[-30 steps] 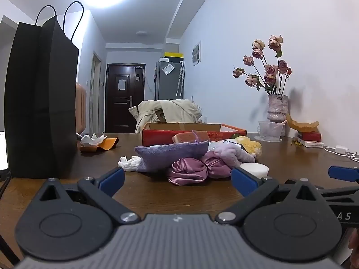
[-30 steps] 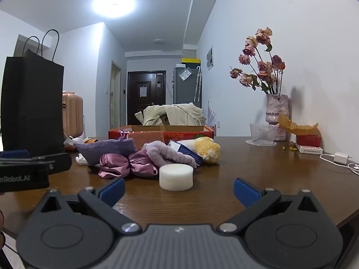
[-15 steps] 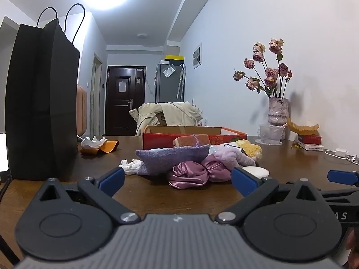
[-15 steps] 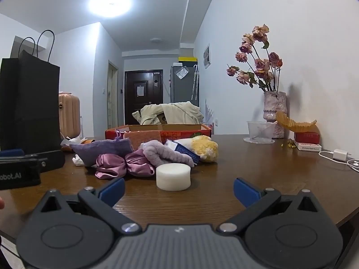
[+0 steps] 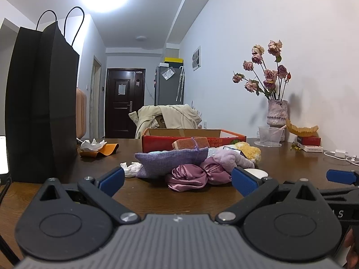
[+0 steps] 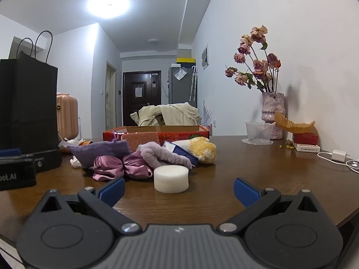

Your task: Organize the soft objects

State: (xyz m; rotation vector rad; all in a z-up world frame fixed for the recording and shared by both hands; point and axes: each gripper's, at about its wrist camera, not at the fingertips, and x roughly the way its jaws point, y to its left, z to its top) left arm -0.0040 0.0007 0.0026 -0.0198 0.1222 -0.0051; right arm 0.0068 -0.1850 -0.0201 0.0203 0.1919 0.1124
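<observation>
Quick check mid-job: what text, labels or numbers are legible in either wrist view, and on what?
"oot.AI", cut off at the frame edge: on the left tongs' body, right wrist view.
"A S", partial: on the right tongs' body, left wrist view.
Yellow characters on the red box: too blurred to read.
Print on the blue-and-white tag: too small.
Notice on the dark door: unreadable.

My left wrist cam: low over table (image 5: 157, 199), facing door | right: same heading, beside it | shared: pile (image 5: 193, 165).
</observation>
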